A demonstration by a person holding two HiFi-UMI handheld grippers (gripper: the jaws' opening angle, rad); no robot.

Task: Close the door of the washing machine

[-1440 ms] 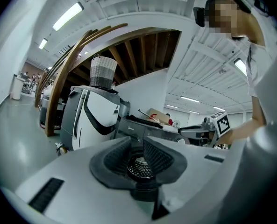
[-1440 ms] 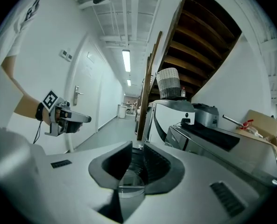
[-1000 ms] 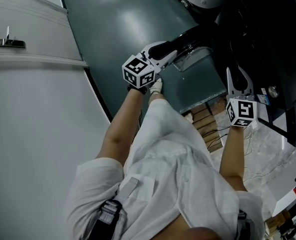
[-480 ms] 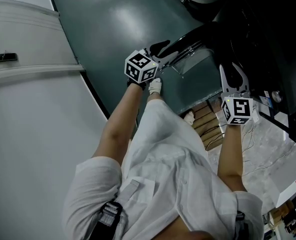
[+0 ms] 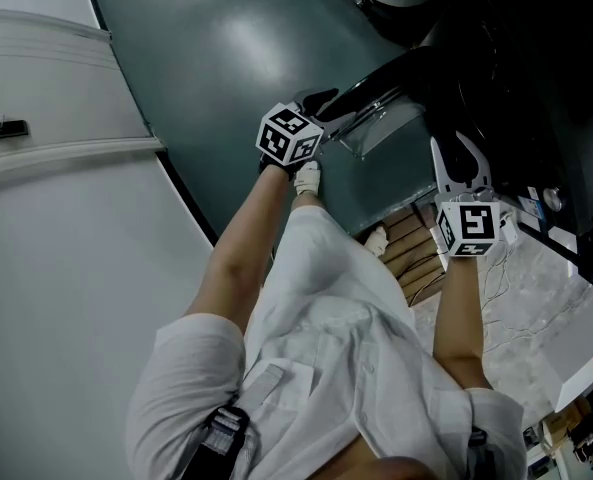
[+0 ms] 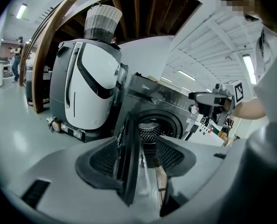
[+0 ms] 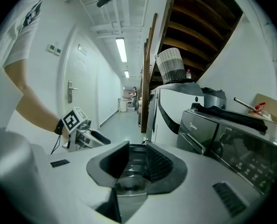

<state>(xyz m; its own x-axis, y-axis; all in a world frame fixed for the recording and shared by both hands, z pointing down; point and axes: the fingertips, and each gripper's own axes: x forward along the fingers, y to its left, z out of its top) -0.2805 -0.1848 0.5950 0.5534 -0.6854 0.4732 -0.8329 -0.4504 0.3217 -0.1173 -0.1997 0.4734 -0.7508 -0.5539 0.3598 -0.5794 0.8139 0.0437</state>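
The washing machine (image 5: 521,88) stands dark at the right, its door (image 5: 376,118) swung open with a clear glass bowl. My left gripper (image 5: 331,108) reaches the door's outer edge. In the left gripper view the dark door rim (image 6: 128,167) stands edge-on between the jaws, which are opening; the right-hand pad is clear of it. Beyond it the drum opening (image 6: 150,127) shows. My right gripper (image 5: 459,156) hangs open near the machine's front, and the glass bowl (image 7: 131,183) shows in its gap (image 7: 133,160), unpressed.
A white machine (image 6: 89,87) topped by a wicker basket (image 6: 102,20) stands left of the washer. A white room door (image 5: 56,228) with a handle (image 5: 1,128) fills the left. Wooden slats and cables (image 5: 416,253) lie at my feet. A wooden stair (image 7: 194,22) rises overhead.
The left gripper has sunk onto the door's edge and its jaws have spread wider. The right gripper has drifted slightly left, closer to the door.
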